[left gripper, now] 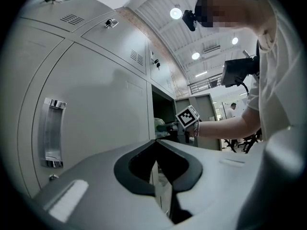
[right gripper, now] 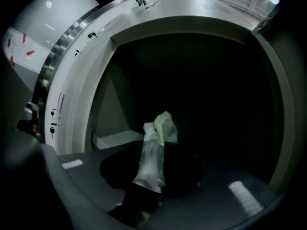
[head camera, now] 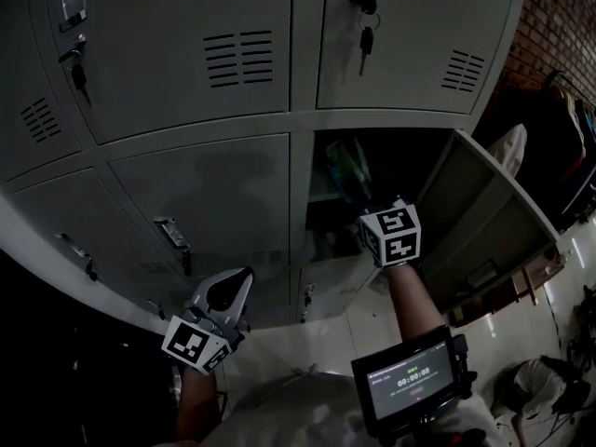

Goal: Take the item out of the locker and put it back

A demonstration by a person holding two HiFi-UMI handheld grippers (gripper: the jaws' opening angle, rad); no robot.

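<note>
In the head view, we see a wall of grey lockers from above. One compartment in the lower row stands open, and its door is swung out to the right. The right hand-held gripper reaches into this dark opening, so only its marker cube and the forearm behind it show well. A pale greenish thing shows deeper in the compartment, but here we cannot tell what it is. The left hand-held gripper hangs low in front of the closed door to the left of the open compartment, touching nothing, with its jaws together. A bunch of keys hangs from a lock in the upper row, and a small screen sits at the person's chest.

In the left gripper view, the left hand-held gripper has its tips closed on each other with nothing between them. It looks along the closed door, whose metal handle is at the left. Farther off, the right hand-held gripper enters the open compartment.

In the right gripper view, the right hand-held gripper looks straight into the open compartment. Its jaws stand narrow and pinch the lower end of a clear plastic bag. The bag rises from the jaws, and its crumpled greenish top is inside the opening, near the middle, just right of a pale ledge by the left wall
</note>
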